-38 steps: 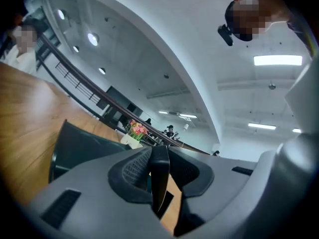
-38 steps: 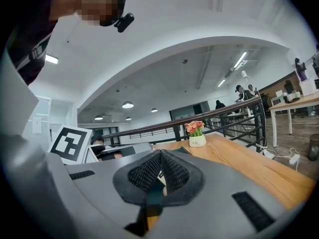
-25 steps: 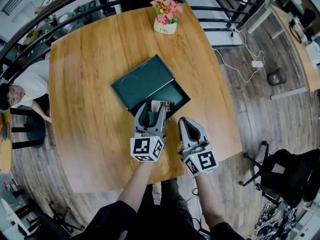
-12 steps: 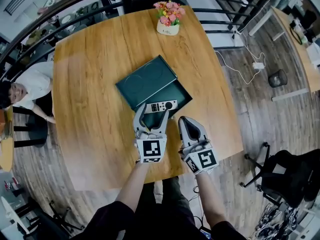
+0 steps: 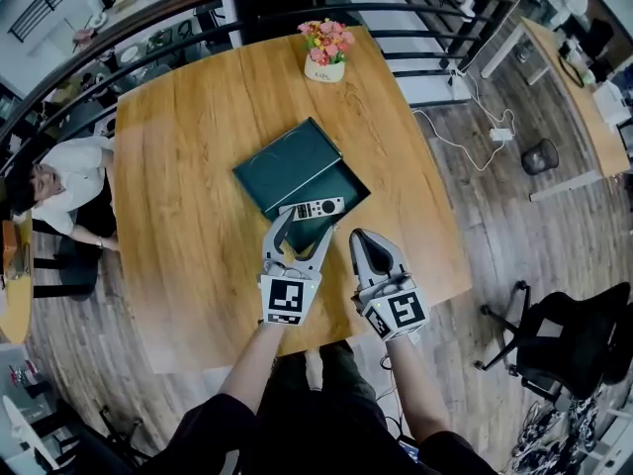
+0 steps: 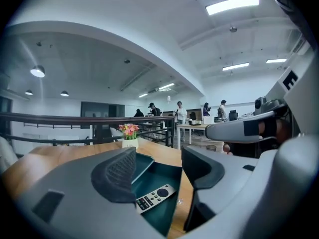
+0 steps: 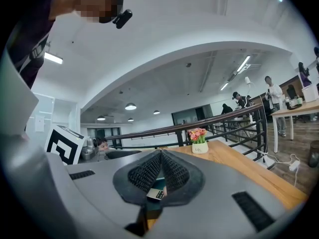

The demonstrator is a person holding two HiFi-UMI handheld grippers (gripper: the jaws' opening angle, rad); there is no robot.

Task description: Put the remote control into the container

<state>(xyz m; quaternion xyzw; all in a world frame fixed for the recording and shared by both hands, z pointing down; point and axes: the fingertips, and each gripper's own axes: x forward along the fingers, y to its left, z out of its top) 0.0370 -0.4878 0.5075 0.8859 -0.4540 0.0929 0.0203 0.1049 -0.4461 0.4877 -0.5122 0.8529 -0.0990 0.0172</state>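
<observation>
The grey remote control [image 5: 316, 208] lies flat inside the dark green container [image 5: 343, 188], near its front edge. The container's lid [image 5: 287, 163] rests on the table against the far left side of the container. My left gripper [image 5: 306, 229] hangs just in front of the container, open, with nothing between its fingers. In the left gripper view the remote [image 6: 155, 197] shows beyond the spread jaws, lying in the container [image 6: 167, 173]. My right gripper [image 5: 362, 242] hovers to the right of the left one, shut and empty, and its pads [image 7: 169, 176] meet.
A white pot of pink flowers [image 5: 325, 44] stands at the far edge of the round wooden table [image 5: 188, 196]. A black railing [image 5: 198, 8] runs behind the table. A person [image 5: 59, 181] sits at the left. The table's front edge lies just below my grippers.
The left gripper held the remote over the container, then opened and let it go. The remote now lies in the container, and the gripper has drawn back a little.
</observation>
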